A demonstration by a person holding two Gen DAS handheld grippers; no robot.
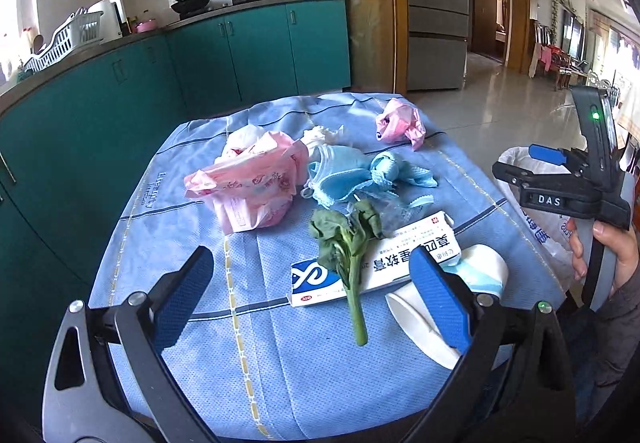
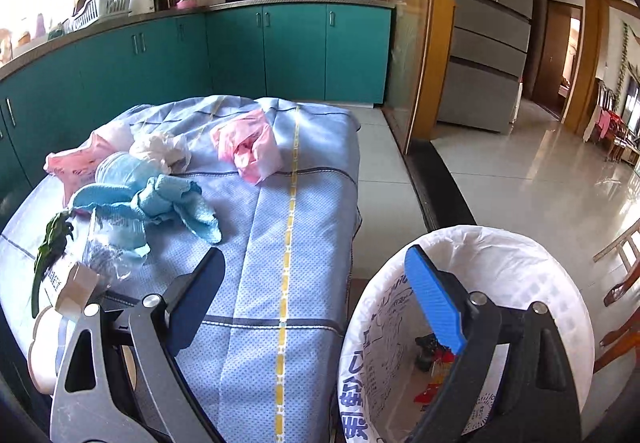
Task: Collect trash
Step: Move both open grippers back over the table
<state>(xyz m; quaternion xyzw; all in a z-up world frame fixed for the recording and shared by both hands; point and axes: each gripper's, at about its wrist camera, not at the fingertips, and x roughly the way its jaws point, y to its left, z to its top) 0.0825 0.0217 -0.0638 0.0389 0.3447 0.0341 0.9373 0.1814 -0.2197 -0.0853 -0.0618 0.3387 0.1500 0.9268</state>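
Trash lies on a table under a blue cloth [image 1: 200, 323]: a wilted green vegetable stalk [image 1: 348, 255], a white medicine box [image 1: 384, 263], a white paper cup [image 1: 432, 307] on its side, blue face masks [image 1: 352, 171], a pink wrapper pack [image 1: 256, 183] and a crumpled pink bag [image 1: 400, 123]. My left gripper [image 1: 312, 287] is open and empty, just short of the stalk and box. My right gripper [image 2: 316, 299] is open and empty, straddling the table edge and the bin [image 2: 520, 263] lined with a white bag, with some trash inside. The right gripper shows in the left wrist view [image 1: 548, 159].
Teal kitchen cabinets [image 2: 240, 47] run behind and to the left of the table. A glass door frame [image 2: 420, 43] and a grey fridge [image 2: 492, 23] stand to the right. Tiled floor [image 2: 540, 183] lies beyond the bin. Wooden chairs [image 2: 624, 291] are at the far right.
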